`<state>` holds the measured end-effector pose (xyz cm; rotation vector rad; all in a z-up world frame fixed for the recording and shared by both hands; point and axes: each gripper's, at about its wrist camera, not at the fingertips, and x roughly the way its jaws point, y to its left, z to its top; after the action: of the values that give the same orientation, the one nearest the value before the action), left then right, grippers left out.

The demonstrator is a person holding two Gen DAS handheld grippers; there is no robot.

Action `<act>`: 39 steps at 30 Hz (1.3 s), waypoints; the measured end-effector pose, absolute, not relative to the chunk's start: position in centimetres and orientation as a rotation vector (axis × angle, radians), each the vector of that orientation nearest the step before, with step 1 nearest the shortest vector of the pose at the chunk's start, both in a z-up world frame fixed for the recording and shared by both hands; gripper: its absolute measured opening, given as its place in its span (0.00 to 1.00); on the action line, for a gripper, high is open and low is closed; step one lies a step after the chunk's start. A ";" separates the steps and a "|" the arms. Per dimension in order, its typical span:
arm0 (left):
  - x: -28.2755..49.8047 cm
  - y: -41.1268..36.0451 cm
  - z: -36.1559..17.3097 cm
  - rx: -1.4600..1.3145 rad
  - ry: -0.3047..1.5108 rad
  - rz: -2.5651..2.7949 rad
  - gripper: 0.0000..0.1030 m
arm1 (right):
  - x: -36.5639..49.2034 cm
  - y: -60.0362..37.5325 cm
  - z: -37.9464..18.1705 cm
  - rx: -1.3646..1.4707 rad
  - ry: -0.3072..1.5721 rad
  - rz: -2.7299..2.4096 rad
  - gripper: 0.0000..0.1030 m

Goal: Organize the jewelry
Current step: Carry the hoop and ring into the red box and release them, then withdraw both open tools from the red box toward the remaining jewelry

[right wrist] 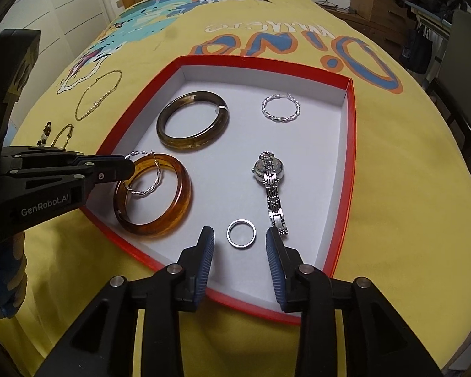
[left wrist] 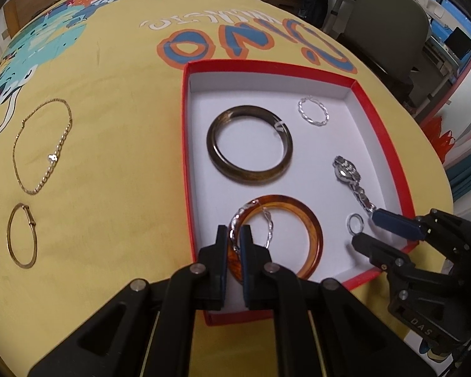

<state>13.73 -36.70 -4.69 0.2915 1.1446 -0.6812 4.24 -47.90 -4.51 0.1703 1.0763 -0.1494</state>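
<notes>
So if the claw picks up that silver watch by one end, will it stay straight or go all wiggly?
Probably wiggly: the silver watch has a band of many small metal links, which usually bend. The round face would likely hang down as the heaviest part. The shiny metal might slip between the open right claw fingers.

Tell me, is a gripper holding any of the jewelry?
Yes. The left gripper pinches the twisted silver hoop by its rim, above the amber bangle. The right gripper is open around the silver ring, holding nothing.
</notes>
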 end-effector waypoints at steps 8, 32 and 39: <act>13.1 -35.9 -3.7 0.270 1.143 -0.696 0.09 | 3.2 -47.5 -3.3 0.167 1.059 -0.165 0.34; 9.1 -26.1 0.5 0.207 1.088 -0.625 0.22 | -0.8 -44.8 1.7 0.189 0.959 -0.195 0.37; 8.1 -21.7 1.4 0.178 1.066 -0.593 0.30 | -1.6 -42.8 3.0 0.186 0.934 -0.186 0.37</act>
<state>8.09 -21.73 1.44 0.1783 1.0664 -0.5932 -1.65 -42.77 2.95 0.1857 0.9344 -0.1856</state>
